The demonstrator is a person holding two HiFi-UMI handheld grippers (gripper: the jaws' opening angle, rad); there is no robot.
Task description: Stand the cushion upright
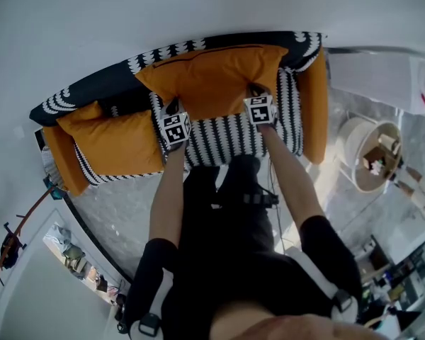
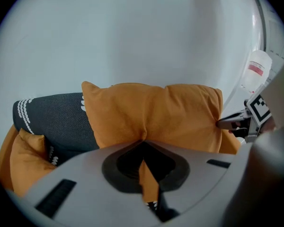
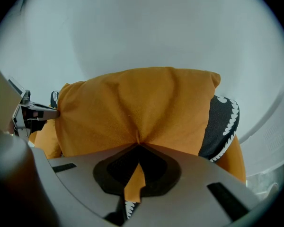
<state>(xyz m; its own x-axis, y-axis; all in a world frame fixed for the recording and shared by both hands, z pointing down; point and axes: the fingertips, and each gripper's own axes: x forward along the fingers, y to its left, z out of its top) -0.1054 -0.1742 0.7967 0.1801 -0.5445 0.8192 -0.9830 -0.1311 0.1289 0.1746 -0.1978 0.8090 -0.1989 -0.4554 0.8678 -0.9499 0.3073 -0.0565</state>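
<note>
A large orange cushion (image 1: 212, 76) leans against the black sofa back (image 1: 92, 87) and rests on the black-and-white patterned seat (image 1: 227, 137). My left gripper (image 1: 174, 107) is shut on the fabric of its lower left edge. My right gripper (image 1: 256, 91) is shut on its lower right edge. In the left gripper view the cushion (image 2: 154, 115) fills the middle, with a pinch of its fabric between the closed jaws of the left gripper (image 2: 144, 142). The right gripper view shows the same cushion (image 3: 137, 105), its fabric puckered where the right gripper (image 3: 138, 144) grips it.
A second orange cushion (image 1: 120, 144) lies on the left of the sofa seat, and a third (image 1: 313, 105) stands against the right armrest. A round white table (image 1: 372, 154) holding small things stands to the right of the sofa. A white wall rises behind.
</note>
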